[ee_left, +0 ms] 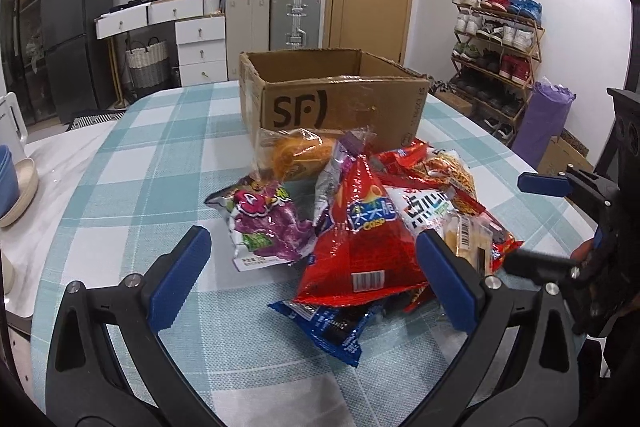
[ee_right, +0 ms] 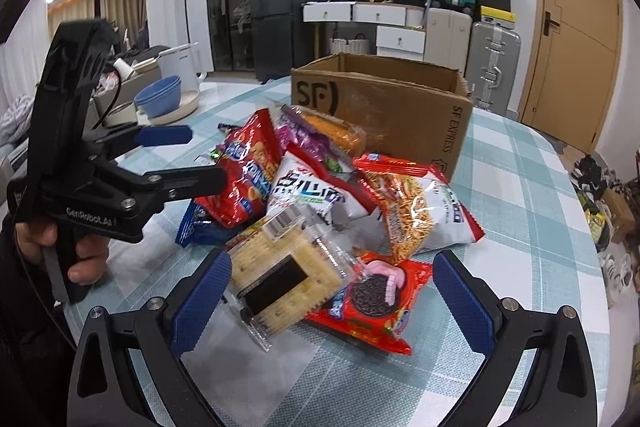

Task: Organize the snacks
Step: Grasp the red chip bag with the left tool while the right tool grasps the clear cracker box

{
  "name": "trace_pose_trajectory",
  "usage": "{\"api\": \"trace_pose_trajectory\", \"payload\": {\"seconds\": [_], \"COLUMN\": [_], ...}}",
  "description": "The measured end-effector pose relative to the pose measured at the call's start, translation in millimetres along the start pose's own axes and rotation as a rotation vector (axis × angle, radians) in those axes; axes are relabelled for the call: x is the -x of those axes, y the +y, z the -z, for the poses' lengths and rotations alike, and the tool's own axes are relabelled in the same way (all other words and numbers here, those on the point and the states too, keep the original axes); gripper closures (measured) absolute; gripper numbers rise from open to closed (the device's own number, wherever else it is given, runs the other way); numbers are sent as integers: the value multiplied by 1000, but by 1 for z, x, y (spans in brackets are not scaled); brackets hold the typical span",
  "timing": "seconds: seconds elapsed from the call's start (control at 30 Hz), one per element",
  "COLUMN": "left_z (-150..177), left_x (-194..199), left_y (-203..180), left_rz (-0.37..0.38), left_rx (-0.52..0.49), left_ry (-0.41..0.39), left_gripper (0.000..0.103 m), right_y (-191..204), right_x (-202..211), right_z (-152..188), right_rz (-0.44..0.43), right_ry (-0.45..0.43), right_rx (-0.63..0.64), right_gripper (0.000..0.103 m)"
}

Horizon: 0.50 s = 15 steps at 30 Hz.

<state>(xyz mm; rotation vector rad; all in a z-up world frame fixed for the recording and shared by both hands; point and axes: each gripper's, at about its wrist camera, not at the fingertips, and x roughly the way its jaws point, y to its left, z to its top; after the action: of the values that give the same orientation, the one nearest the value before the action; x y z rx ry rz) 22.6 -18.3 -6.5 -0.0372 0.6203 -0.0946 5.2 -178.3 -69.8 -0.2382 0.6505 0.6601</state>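
Observation:
A pile of snack bags lies on the checked tablecloth (ee_left: 132,187) in front of an open cardboard box (ee_left: 332,99) (ee_right: 380,107). My left gripper (ee_left: 316,279) is open, low over the near side of the pile, its fingers flanking a red crisp bag (ee_left: 360,247); a purple bag (ee_left: 264,223) and a blue biscuit bag (ee_left: 332,327) lie beside it. My right gripper (ee_right: 332,301) is open around a clear cracker pack (ee_right: 280,275) and a red sandwich-biscuit bag (ee_right: 372,299). Behind those lie a noodle-snack bag (ee_right: 416,211) and a white bag (ee_right: 312,195). Nothing is held.
Each gripper shows in the other's view: the right gripper (ee_left: 536,223) at the right edge, the left gripper (ee_right: 180,159) held by a hand (ee_right: 84,255). Stacked bowls (ee_right: 158,99) stand at the table's left end. A shoe rack (ee_left: 500,47) stands beyond the table's right edge.

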Motion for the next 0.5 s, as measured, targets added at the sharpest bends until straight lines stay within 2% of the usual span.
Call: {"api": "trace_pose_trajectory", "payload": {"seconds": [0.13,0.23,0.33,0.4,0.5], "left_z": [-4,-8,-10,-9,-7], "left_x": [-8,-16,-27,-32,-34], "left_y": [-6,-7,-6,-4,-3], "left_rz": [23,39,63,105,162], "left_rx": [-5,-2,14,30,46], "left_ry": [18,40,76,95,106], "left_gripper": [1,7,22,30,48], "right_y": [9,16,25,31,37], "right_x": [-6,-10,-15,-20,-26], "right_z": [0,1,2,2,1], "right_rz": [-23,-35,-37,-28,-14], "right_ry": [32,50,65,75,90], "right_rx": [42,69,104,133,174], "right_gripper": [0,0,1,1,1]}}
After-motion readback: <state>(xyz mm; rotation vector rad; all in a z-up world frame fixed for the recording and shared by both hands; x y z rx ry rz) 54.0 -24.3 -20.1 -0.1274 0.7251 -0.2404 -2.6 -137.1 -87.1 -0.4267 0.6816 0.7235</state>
